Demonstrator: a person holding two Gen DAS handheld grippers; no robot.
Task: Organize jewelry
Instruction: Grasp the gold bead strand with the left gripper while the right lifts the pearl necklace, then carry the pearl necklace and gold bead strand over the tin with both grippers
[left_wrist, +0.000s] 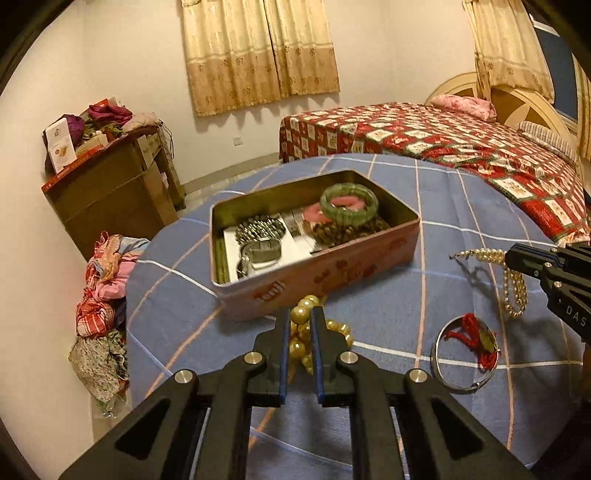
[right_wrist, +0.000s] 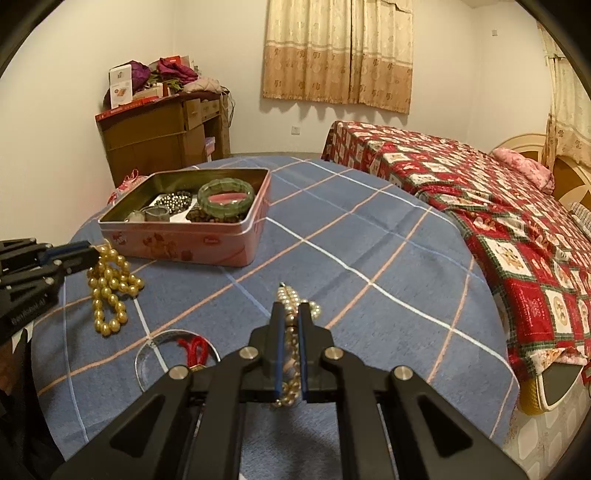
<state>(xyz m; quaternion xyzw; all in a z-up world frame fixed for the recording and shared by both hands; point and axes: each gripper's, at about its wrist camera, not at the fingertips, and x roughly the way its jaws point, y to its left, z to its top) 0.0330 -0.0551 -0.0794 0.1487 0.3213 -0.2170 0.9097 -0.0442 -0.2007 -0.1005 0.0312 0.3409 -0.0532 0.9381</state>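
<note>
Carrying each strand over the rim of the pink tin (left_wrist: 317, 273) before letting go looks like the way to do this step well: both necklaces hang in loose loops, so they should be lifted high enough for the lowest beads to clear the tin's wall, then lowered into the free space beside the green bangle (left_wrist: 349, 203) rather than dropped from above. One strand at a time would probably avoid tangling.

The left gripper (left_wrist: 300, 317) has its jaws nearly closed, pinching the gold bead necklace (right_wrist: 109, 288), which dangles just in front of the tin and trails onto the blue checked cloth (right_wrist: 369, 258). The right gripper (right_wrist: 291, 310) is likewise almost closed on the pearl necklace (left_wrist: 511, 280), whose loop hangs below its fingers, well to the right of the tin. A silver bangle (left_wrist: 443, 369) with a red cord (left_wrist: 471, 332) lies on the cloth between the two, not yet packed.
</note>
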